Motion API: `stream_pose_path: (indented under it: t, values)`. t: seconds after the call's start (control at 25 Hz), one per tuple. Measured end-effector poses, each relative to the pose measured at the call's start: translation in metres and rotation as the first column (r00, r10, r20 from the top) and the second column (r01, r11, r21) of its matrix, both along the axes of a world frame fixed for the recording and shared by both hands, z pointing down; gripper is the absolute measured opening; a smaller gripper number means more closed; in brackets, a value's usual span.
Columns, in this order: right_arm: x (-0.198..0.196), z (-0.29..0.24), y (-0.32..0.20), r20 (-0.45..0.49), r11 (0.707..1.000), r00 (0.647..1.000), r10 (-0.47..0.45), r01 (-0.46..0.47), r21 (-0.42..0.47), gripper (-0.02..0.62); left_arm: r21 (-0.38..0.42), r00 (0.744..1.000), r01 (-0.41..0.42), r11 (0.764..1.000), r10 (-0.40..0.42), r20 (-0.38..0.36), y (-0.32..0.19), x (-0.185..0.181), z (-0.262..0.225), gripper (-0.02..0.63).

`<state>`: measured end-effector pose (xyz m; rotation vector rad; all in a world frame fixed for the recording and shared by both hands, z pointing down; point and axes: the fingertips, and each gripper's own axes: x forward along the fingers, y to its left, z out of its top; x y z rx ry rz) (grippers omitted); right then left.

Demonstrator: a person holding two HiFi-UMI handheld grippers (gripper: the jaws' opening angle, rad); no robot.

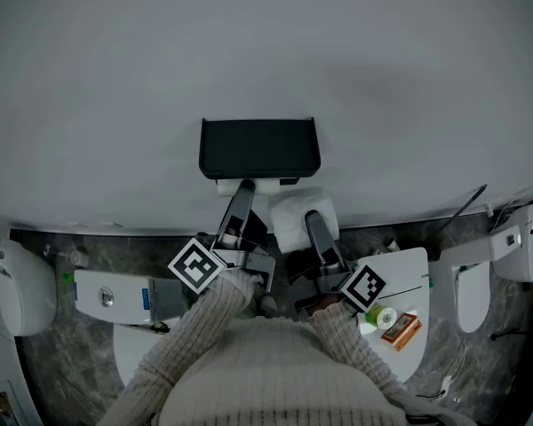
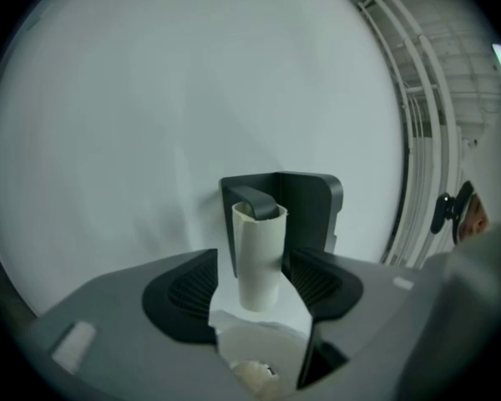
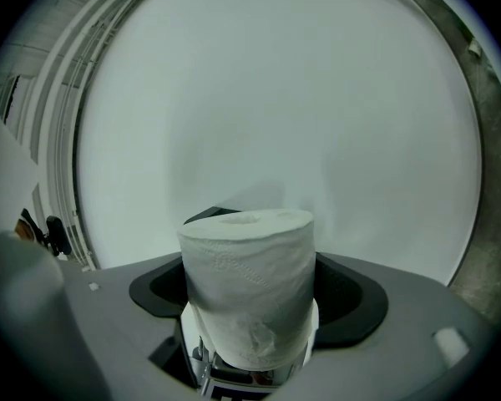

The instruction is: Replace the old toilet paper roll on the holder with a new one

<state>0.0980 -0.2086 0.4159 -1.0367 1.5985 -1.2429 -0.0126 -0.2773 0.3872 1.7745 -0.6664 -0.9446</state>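
Two grippers. The right gripper is clamped on one full toilet paper roll. The left gripper stands open, with jaws either side of one bare cardboard tube on the single black holder against the wall.

A washroom: a black paper holder hangs on a plain pale wall, a white toilet stands at the right (a similar rounded white fixture at the left), on a dark marbled floor.
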Motion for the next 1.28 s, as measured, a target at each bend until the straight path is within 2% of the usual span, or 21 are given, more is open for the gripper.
stream_pose_path:
  t: [0.28, 0.4, 0.48, 0.92, 1.28]
  values:
    - [0.001, -0.001, -0.001, -0.007, 1.0, 1.0, 0.015, -0.015, -0.009, 0.426, 0.011, 1.0, -0.014, 1.0, 0.014, -0.004, 0.0, 0.006, -0.001, 0.239]
    - [0.002, -0.001, -0.001, -0.004, 1.0, 1.0, 0.017, -0.017, -0.008, 0.426, 0.018, 1.0, -0.02, 1.0, 0.02, -0.007, 0.002, 0.007, -0.001, 0.179]
    - [0.002, -0.001, -0.001, -0.002, 1.0, 1.0, 0.017, -0.017, -0.008, 0.426, 0.026, 1.0, -0.019, 0.999, 0.02, -0.003, 0.003, 0.007, -0.003, 0.163]
    - [0.007, -0.001, 0.0, 0.007, 0.999, 0.999, 0.043, -0.043, -0.005, 0.426, 0.022, 0.999, -0.033, 0.999, 0.033, -0.009, 0.003, 0.008, -0.001, 0.158]
    - [0.015, -0.002, 0.005, -0.009, 0.995, 0.995, 0.1, -0.1, -0.003, 0.426, 0.021, 0.994, -0.098, 0.995, 0.098, -0.045, 0.003, 0.017, -0.001, 0.159]
